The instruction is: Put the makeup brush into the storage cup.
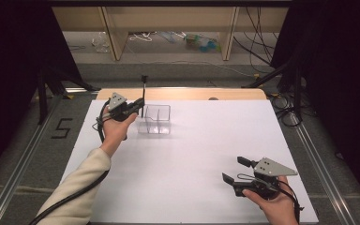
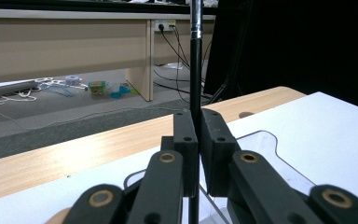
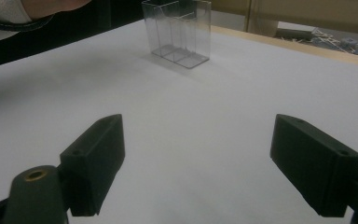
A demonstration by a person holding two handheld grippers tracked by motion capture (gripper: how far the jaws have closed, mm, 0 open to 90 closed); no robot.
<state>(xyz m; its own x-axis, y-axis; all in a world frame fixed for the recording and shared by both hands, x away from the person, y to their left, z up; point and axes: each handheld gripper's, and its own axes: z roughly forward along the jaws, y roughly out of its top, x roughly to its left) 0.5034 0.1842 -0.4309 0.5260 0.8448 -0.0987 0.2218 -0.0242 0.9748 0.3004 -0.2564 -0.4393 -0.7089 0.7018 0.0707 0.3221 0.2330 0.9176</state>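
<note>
A thin black stick stands upright at the left corner of a clear plastic box with dividers, which sits on the white table sheet. My left gripper is shut on the black stick, which rises between the pads and has a silver band near its top. The clear box's rim lies just below and ahead. At the near right my right gripper rests low over the sheet. It is open with nothing between its fingers and points toward the clear box.
A wooden table edge runs behind the white sheet. Beyond it lie floor cables and small clutter under a bench. Dark stands flank both sides. The person's left hand and sleeve show at the top left of the right gripper view.
</note>
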